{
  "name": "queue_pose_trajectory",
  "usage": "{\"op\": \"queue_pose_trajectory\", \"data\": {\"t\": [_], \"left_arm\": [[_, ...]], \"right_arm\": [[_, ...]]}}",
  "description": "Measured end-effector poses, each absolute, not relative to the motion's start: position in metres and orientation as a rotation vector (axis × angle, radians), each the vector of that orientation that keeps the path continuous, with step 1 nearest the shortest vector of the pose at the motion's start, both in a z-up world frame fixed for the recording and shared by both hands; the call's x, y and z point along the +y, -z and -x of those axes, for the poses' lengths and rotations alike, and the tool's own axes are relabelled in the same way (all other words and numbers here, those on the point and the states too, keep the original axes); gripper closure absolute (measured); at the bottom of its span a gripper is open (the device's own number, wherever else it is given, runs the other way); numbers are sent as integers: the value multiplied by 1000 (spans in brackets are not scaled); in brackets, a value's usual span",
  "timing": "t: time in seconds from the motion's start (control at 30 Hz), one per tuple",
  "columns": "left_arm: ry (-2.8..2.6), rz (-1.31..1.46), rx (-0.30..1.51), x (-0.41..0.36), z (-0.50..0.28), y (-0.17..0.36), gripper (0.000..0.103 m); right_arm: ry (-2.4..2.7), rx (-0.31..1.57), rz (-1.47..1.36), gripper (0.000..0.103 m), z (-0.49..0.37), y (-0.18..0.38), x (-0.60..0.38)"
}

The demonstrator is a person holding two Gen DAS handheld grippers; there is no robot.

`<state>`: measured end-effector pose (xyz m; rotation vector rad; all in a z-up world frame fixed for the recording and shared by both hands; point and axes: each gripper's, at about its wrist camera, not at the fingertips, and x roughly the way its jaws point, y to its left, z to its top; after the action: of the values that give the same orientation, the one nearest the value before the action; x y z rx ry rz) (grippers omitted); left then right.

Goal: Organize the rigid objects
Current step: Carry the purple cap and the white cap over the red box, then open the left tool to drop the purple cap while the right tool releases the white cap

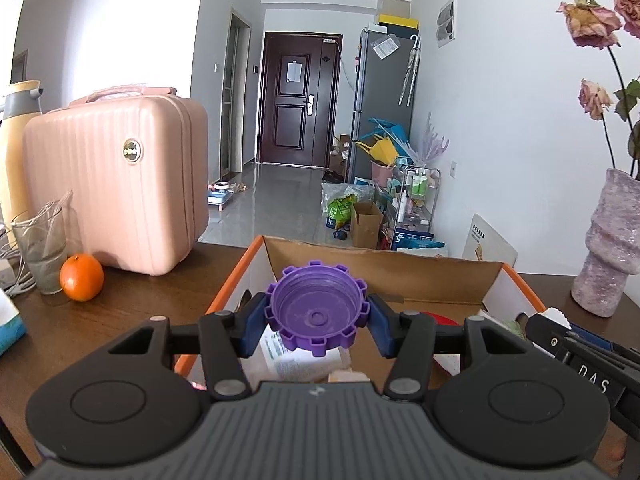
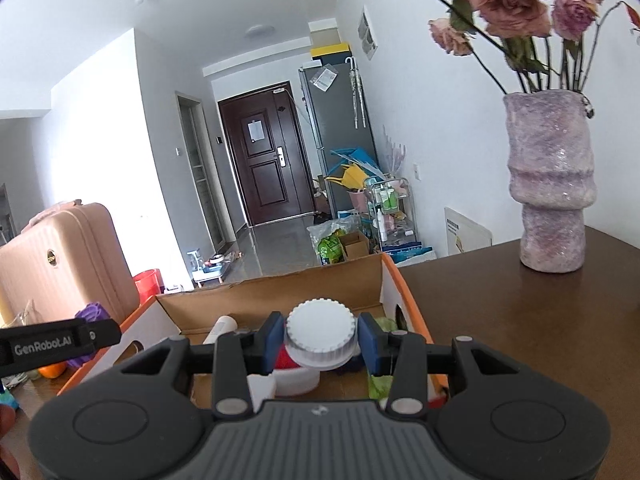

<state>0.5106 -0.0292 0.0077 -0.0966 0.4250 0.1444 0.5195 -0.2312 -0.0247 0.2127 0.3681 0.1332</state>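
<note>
My left gripper (image 1: pixel 316 322) is shut on a purple notched cap (image 1: pixel 316 308), its hollow side facing the camera, held above the near left part of an orange-edged cardboard box (image 1: pixel 384 276). In the right wrist view my right gripper (image 2: pixel 322 342) is shut on a white ribbed cap (image 2: pixel 320 338), held over the same box (image 2: pixel 280 292). Inside the box lie several items, among them a white tube (image 2: pixel 220 328), something red (image 2: pixel 286 360) and printed paper (image 1: pixel 296 360). The left gripper (image 2: pixel 60 342) shows at the left edge of the right wrist view, with the purple cap (image 2: pixel 92 314) behind it.
On the brown table (image 1: pixel 132 312) stand a pink suitcase (image 1: pixel 120 184), a glass (image 1: pixel 40 248), an orange (image 1: pixel 81 277) and a purple vase of dried roses (image 2: pixel 550 184). Past the table's far edge a hallway holds a fridge (image 1: pixel 380 104) and floor clutter.
</note>
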Motion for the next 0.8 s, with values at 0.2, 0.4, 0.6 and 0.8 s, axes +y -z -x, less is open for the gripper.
{"op": "queue_pose_trajectory", "data": {"t": [0.2,0.4,0.6,0.8], "left_arm": [[-152,74,423,-27,-532,-4,49],[-162,57,427,-25,-549,-1,49],[-155,75,429,-17,-552,-1,7],[-170,72,408,-14,-548,-4,0]], "right_arm": [[-138,377,-186,64,-538,23,-226],[-137,386,-163,63,-551,24,-223],[-114,423,-132,39,-554,25,-220],[-86,395,-134,0,-547,19,-224]]}}
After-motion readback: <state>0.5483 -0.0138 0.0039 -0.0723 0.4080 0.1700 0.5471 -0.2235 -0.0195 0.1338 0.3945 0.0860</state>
